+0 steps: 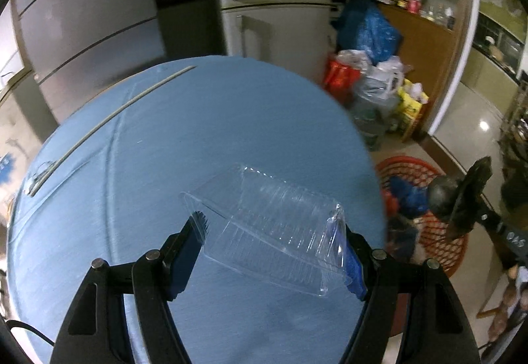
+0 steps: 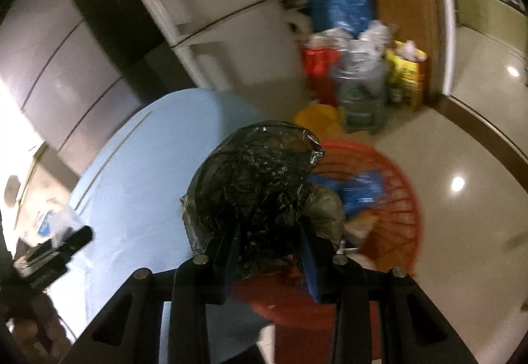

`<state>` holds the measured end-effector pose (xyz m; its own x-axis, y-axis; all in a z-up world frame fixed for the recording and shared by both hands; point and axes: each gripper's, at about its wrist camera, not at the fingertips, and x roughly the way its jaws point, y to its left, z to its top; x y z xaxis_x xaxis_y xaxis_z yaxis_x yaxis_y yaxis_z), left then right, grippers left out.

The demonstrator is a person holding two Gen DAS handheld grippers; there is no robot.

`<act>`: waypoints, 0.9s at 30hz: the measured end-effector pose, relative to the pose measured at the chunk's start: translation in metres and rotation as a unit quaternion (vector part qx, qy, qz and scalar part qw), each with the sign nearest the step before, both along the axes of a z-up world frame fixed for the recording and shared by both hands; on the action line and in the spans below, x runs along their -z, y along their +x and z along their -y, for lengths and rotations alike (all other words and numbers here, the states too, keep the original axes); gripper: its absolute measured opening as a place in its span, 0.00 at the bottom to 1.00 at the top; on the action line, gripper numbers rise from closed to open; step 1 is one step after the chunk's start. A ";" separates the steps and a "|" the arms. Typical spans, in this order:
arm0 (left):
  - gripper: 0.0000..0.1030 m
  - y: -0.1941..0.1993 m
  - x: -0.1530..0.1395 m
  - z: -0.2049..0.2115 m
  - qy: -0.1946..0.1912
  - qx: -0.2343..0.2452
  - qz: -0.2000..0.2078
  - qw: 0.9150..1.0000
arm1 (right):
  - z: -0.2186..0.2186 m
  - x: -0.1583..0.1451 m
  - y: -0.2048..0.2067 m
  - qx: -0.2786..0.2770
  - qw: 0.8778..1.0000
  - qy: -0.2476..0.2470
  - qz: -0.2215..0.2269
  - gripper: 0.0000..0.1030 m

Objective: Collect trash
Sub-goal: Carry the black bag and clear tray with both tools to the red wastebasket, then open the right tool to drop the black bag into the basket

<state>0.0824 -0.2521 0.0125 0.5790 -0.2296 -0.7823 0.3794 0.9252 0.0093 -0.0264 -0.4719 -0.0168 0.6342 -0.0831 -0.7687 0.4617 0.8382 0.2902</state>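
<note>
Blue tabletop [image 1: 184, 139] fills the left wrist view, mostly bare toward its far edge, and near its right edge the left gripper [image 1: 274, 232] has its fingers spread wide on both ends of a clear plastic container [image 1: 274, 225]. Beyond that edge, the right gripper [image 2: 269, 233] pinches a crumpled black plastic bag [image 2: 254, 179] above the red basket [image 2: 401, 195] on the floor, which already holds blue trash.

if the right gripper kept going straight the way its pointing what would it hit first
Probably the red basket on the floor: the right gripper, shut on a crumpled black plastic bag, points over its rim. Depth is unclear through the fisheye.
</note>
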 end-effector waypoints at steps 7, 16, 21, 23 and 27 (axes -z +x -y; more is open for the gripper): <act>0.73 0.001 0.000 0.052 0.004 0.045 -0.007 0.999 | 0.037 0.019 -0.011 0.033 0.999 0.003 -0.029 0.36; 0.73 -0.001 0.002 0.082 0.009 0.067 -0.015 0.998 | 0.053 0.044 -0.007 0.039 0.997 0.011 -0.063 0.36; 0.73 0.000 0.004 0.093 0.013 0.076 -0.015 0.997 | 0.057 0.059 0.003 0.032 0.994 0.022 -0.098 0.53; 0.73 0.000 0.005 0.095 0.013 0.079 -0.017 0.997 | 0.057 0.060 0.003 0.033 0.994 0.019 -0.102 0.69; 0.73 0.000 0.007 0.099 0.015 0.084 -0.019 0.996 | 0.054 0.055 -0.002 0.037 0.995 0.008 -0.095 0.69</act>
<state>0.0824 -0.3507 0.0053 0.5040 -0.2965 -0.8112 0.5287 0.8486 0.0183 -0.0279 -0.5261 -0.0717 0.4692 -0.1106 -0.8762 0.5702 0.7955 0.2050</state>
